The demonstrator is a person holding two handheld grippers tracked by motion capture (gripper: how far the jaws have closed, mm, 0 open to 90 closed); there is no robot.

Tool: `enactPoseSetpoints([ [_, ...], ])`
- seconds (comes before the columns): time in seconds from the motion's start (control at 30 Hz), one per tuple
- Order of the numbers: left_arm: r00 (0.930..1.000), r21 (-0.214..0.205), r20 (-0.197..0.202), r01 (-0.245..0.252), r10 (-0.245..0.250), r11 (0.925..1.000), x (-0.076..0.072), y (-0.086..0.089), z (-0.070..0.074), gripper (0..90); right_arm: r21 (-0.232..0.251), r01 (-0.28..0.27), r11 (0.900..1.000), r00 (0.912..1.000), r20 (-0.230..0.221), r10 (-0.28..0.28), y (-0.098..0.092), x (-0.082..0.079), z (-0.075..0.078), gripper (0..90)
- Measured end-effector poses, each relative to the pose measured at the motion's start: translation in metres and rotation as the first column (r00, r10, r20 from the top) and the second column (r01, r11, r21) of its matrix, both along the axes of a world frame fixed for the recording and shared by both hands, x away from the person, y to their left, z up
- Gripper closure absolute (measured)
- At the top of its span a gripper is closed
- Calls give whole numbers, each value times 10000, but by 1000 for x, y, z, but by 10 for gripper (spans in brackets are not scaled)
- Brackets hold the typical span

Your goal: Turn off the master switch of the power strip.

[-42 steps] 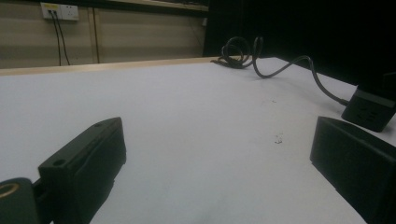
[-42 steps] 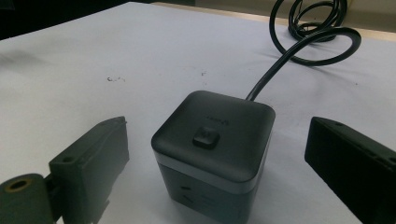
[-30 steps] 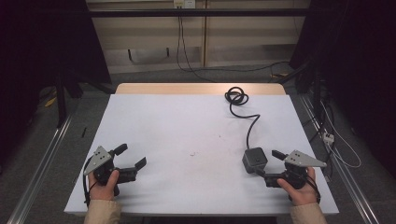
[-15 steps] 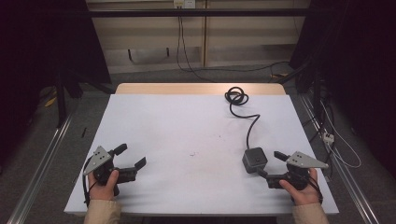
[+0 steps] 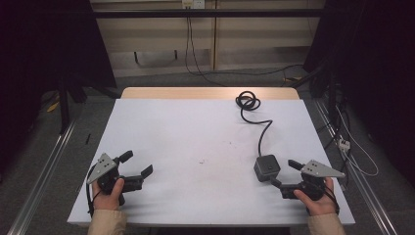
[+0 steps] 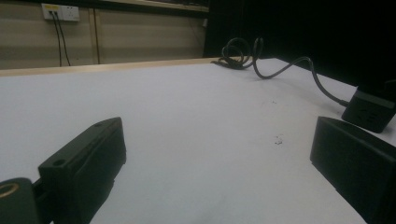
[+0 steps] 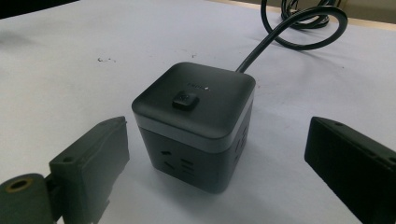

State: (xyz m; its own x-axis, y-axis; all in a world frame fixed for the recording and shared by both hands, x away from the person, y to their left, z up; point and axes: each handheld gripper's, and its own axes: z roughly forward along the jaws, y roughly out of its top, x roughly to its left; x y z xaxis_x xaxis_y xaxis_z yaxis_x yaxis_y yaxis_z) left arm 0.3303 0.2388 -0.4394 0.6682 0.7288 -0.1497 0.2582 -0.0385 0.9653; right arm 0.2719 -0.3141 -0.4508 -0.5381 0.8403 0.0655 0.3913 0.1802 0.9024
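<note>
Nothing is gripped yet, as I judge it: the black cube-shaped plastic power socket (image 5: 267,167) sits on the white table (image 5: 195,132) at about four o'clock, its black cord (image 5: 254,115) coiling off toward one o'clock. My right gripper (image 5: 281,172) lies low just beside the cube, jaws spread and flanking it without touching. Closing and lifting are still left to do. My left gripper (image 5: 135,164) rests at eight o'clock, jaws spread on nothing, pointing toward three.
</note>
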Motion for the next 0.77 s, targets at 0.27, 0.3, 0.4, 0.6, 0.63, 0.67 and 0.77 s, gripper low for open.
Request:
enactPoseSetpoints([
  [0.27,10000,-3,-7,-21,21,10000,0,0,0,30,20,-23,10000,10000,-9,23,0,-1,-1,64],
  [0.3,10000,-3,-10,-20,20,10000,0,0,0,30,11,-36,10000,10000,-8,36,0,-1,-1,65],
  [0.4,10000,-4,-6,-22,22,10000,0,0,0,30,-23,-38,10000,10000,-9,38,1,-1,-1,66],
  [0.6,10000,-24,-17,-34,34,10000,0,0,0,30,-52,-72,10000,10000,-2,72,1,-1,-1,69],
  [0.63,10000,-30,-18,-32,32,10000,0,0,0,30,-48,-77,10000,10000,-17,77,1,-1,-1,69],
  [0.67,10000,-24,-22,-26,26,10000,0,0,0,30,-50,-80,10000,10000,-14,80,1,-1,-1,68],
  [0.77,10000,-10,-6,-18,18,10000,1,0,0,30,-56,-86,9999,10000,3,86,2,-1,-1,68],
])
